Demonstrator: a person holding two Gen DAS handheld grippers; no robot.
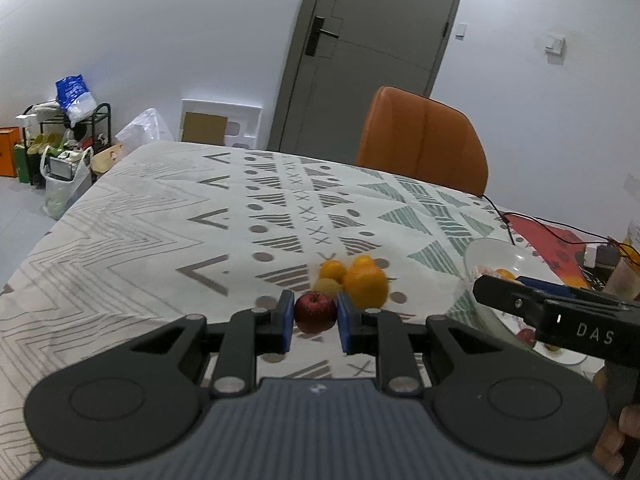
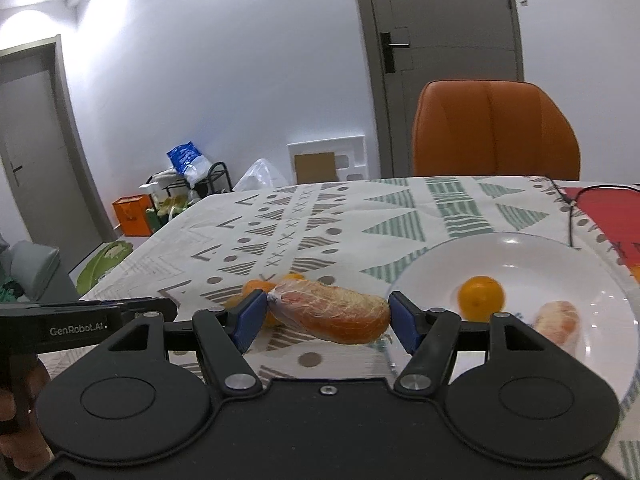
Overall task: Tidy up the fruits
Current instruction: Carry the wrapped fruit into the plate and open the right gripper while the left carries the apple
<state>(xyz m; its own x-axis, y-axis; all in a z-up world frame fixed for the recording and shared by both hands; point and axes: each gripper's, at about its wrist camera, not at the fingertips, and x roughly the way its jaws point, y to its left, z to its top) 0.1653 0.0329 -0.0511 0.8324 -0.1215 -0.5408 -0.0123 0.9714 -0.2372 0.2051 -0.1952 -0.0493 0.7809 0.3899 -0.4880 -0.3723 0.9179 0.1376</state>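
Left gripper (image 1: pixel 316 322), low centre of the left wrist view: blue-padded fingers (image 1: pixel 285 320) pinching a small red apple (image 1: pixel 315 312) from both sides, held clear above the patterned tablecloth (image 1: pixel 160 216) on the table. Just behind the apple, a small heap of oranges (image 1: pixel 362 286) and one yellowish fruit (image 1: pixel 329 286), somewhat blurred, resting on the cloth. At the right edge of that view, the right gripper's black body (image 1: pixel 560 316) crossing in front of a white plate (image 1: pixel 500 256).

Right gripper (image 2: pixel 328 316), low centre of the right wrist view: fingers (image 2: pixel 250 318) spread about halfway and clamped end to end on a peeled orange piece wrapped in clear film (image 2: pixel 332 312), tilted slightly down to the right, lifted above the cloth. To its right, the white plate (image 2: pixel 520 252) carrying a whole orange (image 2: pixel 480 298) and another wrapped peeled piece (image 2: pixel 558 326), the two apart. More oranges (image 2: pixel 256 286) partly hidden behind the left finger.

Orange chair (image 2: pixel 496 128) at the far side of the table, grey door (image 2: pixel 440 40) behind it. Black cable (image 2: pixel 572 216) trailing across the upper right of the table.
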